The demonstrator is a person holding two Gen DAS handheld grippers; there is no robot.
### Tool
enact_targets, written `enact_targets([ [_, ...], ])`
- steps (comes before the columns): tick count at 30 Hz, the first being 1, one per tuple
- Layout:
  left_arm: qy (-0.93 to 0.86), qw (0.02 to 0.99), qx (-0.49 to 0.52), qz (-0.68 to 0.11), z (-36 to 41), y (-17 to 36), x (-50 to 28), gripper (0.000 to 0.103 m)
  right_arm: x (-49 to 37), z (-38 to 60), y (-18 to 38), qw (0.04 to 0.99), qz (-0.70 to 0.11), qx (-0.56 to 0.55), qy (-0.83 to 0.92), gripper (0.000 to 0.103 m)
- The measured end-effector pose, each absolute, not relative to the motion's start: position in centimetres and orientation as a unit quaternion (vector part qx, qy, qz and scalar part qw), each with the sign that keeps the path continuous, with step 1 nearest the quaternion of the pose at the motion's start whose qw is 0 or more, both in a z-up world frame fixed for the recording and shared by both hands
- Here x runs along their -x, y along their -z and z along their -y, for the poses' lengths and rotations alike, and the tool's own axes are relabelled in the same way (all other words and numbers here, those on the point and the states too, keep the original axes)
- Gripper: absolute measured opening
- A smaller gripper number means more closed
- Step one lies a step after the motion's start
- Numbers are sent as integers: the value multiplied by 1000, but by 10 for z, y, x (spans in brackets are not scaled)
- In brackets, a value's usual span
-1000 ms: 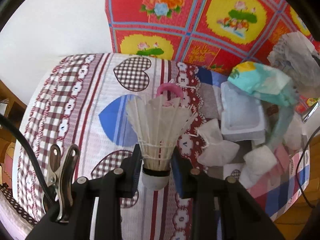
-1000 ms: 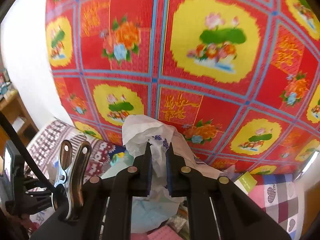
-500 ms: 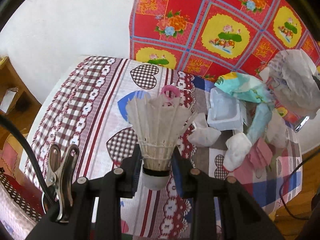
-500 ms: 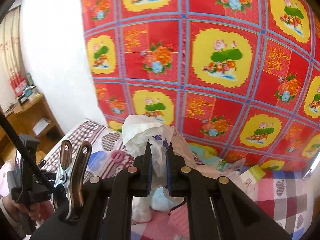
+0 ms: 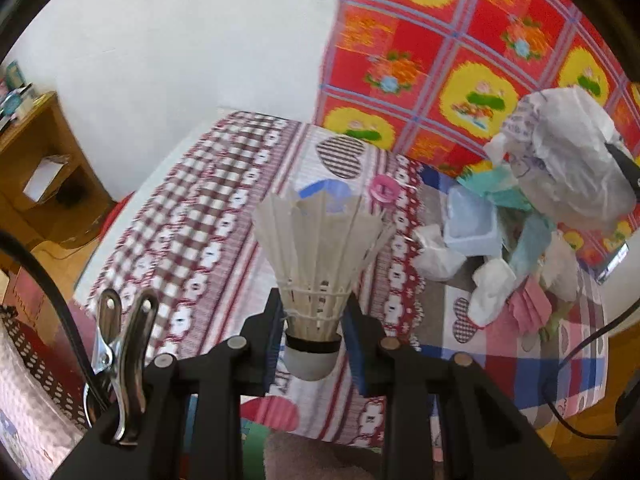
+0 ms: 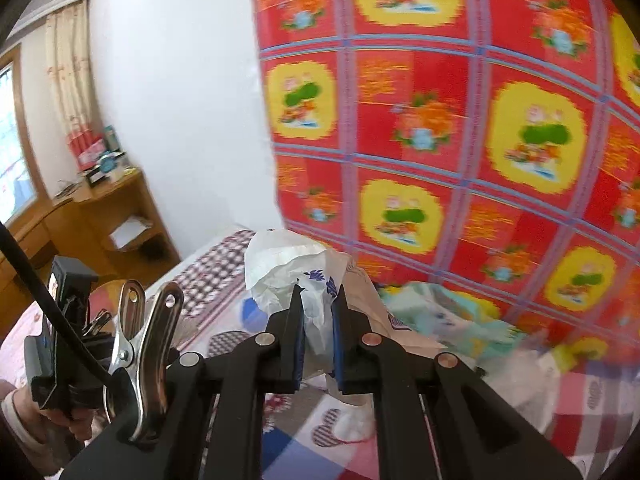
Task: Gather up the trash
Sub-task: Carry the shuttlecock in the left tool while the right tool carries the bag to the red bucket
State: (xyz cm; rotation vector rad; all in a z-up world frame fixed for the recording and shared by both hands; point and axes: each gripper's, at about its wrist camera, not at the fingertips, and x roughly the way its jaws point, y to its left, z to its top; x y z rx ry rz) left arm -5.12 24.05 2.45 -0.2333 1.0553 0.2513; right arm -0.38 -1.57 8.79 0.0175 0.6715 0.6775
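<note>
Two pieces of trash are held clear above the bed [image 5: 224, 216]: a shuttlecock [image 5: 318, 264], gripped at its base by the left gripper [image 5: 314, 340] fingers, and a crumpled plastic bag [image 6: 304, 280], pinched narrowly in the right gripper [image 6: 318, 336]. Tissues [image 5: 436, 252], a foam tray [image 5: 472, 224] and wrappers are left on the bed; no bin is seen

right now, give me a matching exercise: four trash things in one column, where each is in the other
Things:
1. white feather shuttlecock
2. crumpled white plastic bag
3. pink plastic ring
4. white foam tray

Places:
A. lying alone on the patterned bedsheet, beyond the shuttlecock
B. pinched in the right gripper
C. in the trash pile on the sheet
D. clamped by its base in the left gripper

Pairs: 1-D, 2-B, 3-A, 4-C
</note>
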Motion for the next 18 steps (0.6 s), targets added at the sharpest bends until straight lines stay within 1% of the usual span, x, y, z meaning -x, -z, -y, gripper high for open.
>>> enact_targets([
  [8, -156, 849, 139, -485, -295, -29, 63, 29, 2, -52, -93, 866, -319, 15, -384, 12],
  [18, -196, 839, 153, -485, -405, -29, 65, 29, -10, -165, -93, 841, -329, 22, -428, 12],
])
